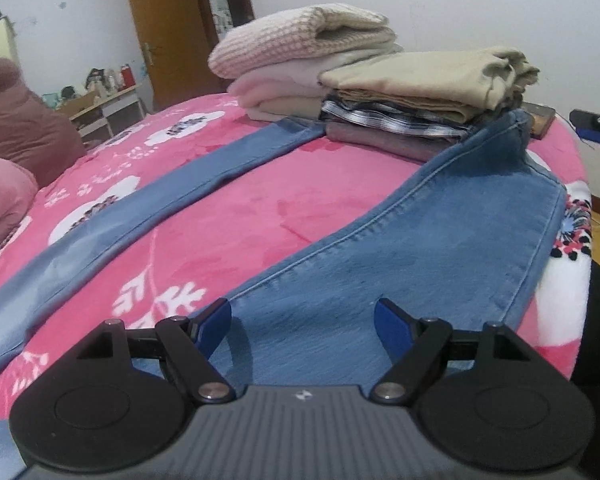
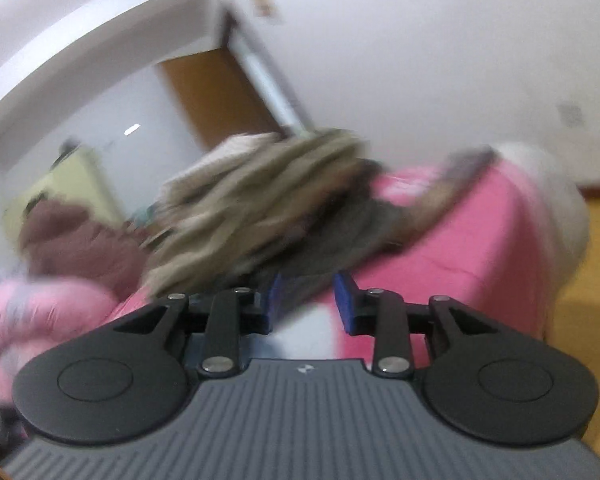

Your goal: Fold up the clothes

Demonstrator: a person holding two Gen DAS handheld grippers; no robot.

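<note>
One pair of jeans (image 1: pixel 440 232) lies spread on the pink blanket (image 1: pixel 228 200), its two legs splayed apart: the left leg (image 1: pixel 148 204) runs toward the pillows, the right leg sits under your left gripper (image 1: pixel 302 320). Denim is heavy-ish, limp but thick, not slippery, so it should drag rather than flutter; judge the hem or side seam as the place to pinch. Left gripper is spread wide and holds nothing, hovering just over the right leg. Behind it sit two folded stacks: the knit stack (image 1: pixel 300 56) on the left, the khaki-topped stack (image 1: pixel 424 96) on the right, touching. Right gripper (image 2: pixel 303 300) is partly spread and holds nothing; its view is blurred, showing only the stacks.
</note>
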